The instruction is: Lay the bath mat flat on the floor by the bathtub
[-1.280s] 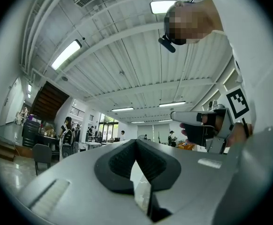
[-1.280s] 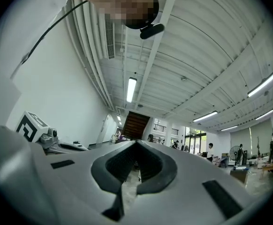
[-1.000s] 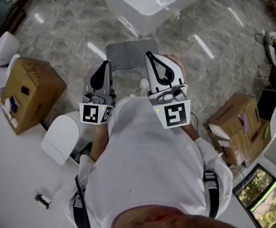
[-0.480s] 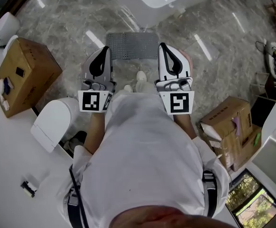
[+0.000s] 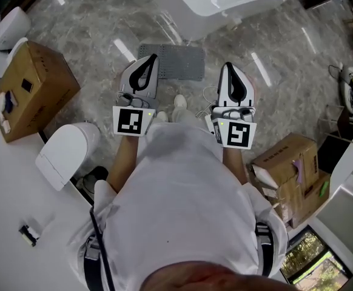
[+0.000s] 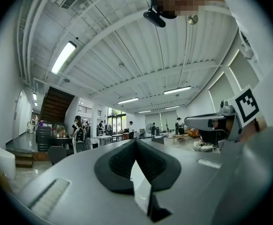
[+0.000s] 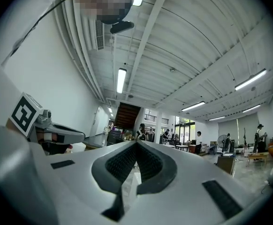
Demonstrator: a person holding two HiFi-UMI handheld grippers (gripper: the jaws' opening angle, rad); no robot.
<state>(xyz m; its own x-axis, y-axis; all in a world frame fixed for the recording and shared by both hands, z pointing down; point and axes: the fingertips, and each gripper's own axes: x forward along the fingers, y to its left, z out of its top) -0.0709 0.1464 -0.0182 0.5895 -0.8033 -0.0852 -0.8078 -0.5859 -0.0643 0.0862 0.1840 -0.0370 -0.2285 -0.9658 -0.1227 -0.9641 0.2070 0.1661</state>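
The grey bath mat is being shown only in the head view, lying flat on the floor beside the white bathtub. The gripper views are being filled by ceiling. The left hand-held gripper and right hand-held gripper are being held shut, empty.

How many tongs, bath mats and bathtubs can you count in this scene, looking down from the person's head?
Tongs: 2 (left tongs, right tongs, both shut and empty)
Bath mat: 1, grey, on the floor
Bathtub: 1, white
Total: 4
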